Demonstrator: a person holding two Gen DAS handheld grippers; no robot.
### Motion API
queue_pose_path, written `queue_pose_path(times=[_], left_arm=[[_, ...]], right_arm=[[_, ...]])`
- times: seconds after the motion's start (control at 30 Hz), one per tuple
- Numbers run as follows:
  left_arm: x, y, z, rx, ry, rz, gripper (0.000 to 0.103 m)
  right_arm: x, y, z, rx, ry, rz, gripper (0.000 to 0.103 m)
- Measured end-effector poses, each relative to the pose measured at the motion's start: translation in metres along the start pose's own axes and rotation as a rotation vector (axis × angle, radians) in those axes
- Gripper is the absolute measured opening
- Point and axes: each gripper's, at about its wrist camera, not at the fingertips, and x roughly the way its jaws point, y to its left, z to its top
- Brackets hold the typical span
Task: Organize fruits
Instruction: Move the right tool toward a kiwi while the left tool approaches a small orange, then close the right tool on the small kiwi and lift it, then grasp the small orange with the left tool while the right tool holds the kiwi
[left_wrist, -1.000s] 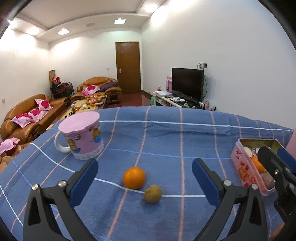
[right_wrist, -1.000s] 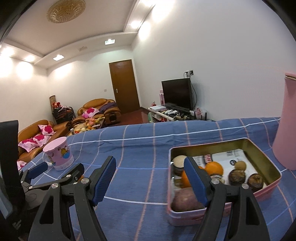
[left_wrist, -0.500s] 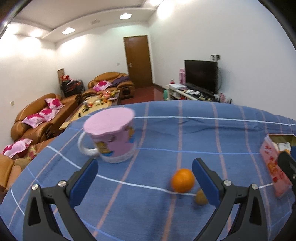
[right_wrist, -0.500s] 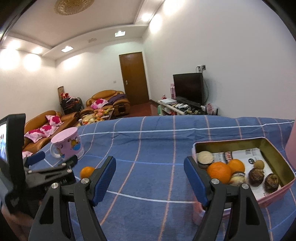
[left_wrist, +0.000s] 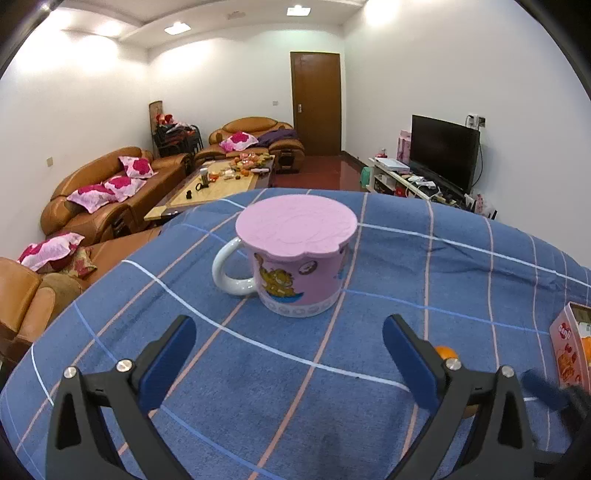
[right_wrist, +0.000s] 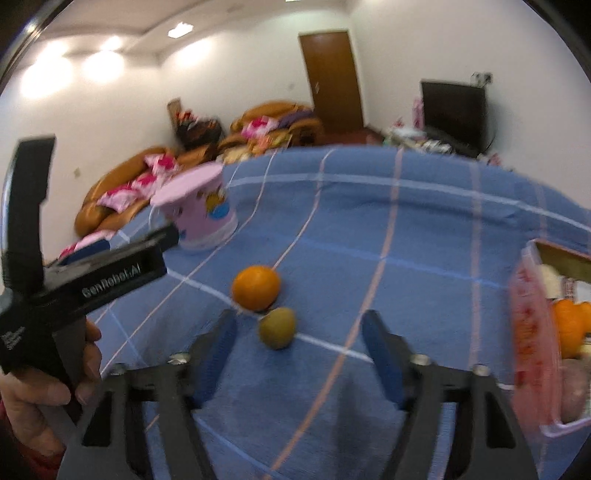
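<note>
An orange (right_wrist: 256, 287) and a green-brown kiwi (right_wrist: 277, 328) lie side by side on the blue checked cloth (right_wrist: 406, 236). My right gripper (right_wrist: 299, 354) is open and empty, just short of the kiwi. A pink tin (right_wrist: 532, 343) holding oranges and other fruit stands at the right. My left gripper (left_wrist: 288, 358) is open and empty, facing a pink lidded mug (left_wrist: 295, 254). The orange (left_wrist: 445, 352) peeks out behind its right finger, and the tin (left_wrist: 569, 347) shows at the right edge. The left gripper's body (right_wrist: 92, 277) shows in the right wrist view.
The table's far edge drops off to a living room with brown sofas (left_wrist: 110, 188), a coffee table (left_wrist: 221, 181) and a TV (left_wrist: 443, 155). The mug (right_wrist: 199, 210) stands left of the loose fruit.
My left gripper has swung left, from the orange and kiwi to the mug. My right gripper has swung left, from the tin to the loose orange and kiwi.
</note>
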Motion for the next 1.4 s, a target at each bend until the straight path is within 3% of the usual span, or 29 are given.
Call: queue_pose_path(times=[0.27, 0.43, 0.5, 0.63, 0.77, 0.93, 1.1, 1.23, 1.33, 1.4], left_arm=[[0.0, 0.0, -0.001, 0.008, -0.007, 0.003, 0.101], [0.0, -0.004, 0.0, 0.014, -0.006, -0.01, 0.101], [0.001, -0.006, -0.001, 0.019, -0.011, -0.014, 0.101], [-0.003, -0.009, -0.001, 0.022, -0.037, -0.054, 0.101], [-0.013, -0.017, -0.002, 0.041, -0.067, -0.164, 0.101], [-0.013, -0.033, -0.007, 0.111, -0.063, -0.187, 0.101], [-0.009, -0.045, -0.01, 0.125, -0.017, -0.267, 0.096], [0.003, -0.064, -0.016, 0.18, 0.057, -0.251, 0.084], [0.01, -0.073, -0.017, 0.183, 0.105, -0.277, 0.082], [0.015, -0.082, -0.018, 0.208, 0.142, -0.275, 0.074]], right_arm=[[0.031, 0.016, -0.002, -0.038, 0.13, 0.014, 0.045], [0.027, 0.01, 0.0, -0.021, 0.128, 0.019, 0.028], [0.023, 0.005, 0.0, 0.0, 0.121, 0.026, 0.028], [0.003, -0.003, -0.001, 0.026, 0.031, -0.002, 0.028], [-0.028, -0.009, -0.005, -0.018, -0.087, -0.11, 0.028], [-0.061, -0.026, -0.018, -0.032, -0.179, -0.202, 0.028], [-0.078, -0.037, -0.023, -0.038, -0.218, -0.225, 0.028], [-0.077, -0.04, -0.021, -0.025, -0.223, -0.221, 0.028], [-0.077, -0.041, -0.022, -0.02, -0.215, -0.216, 0.028], [-0.076, -0.042, -0.022, -0.015, -0.209, -0.208, 0.028]])
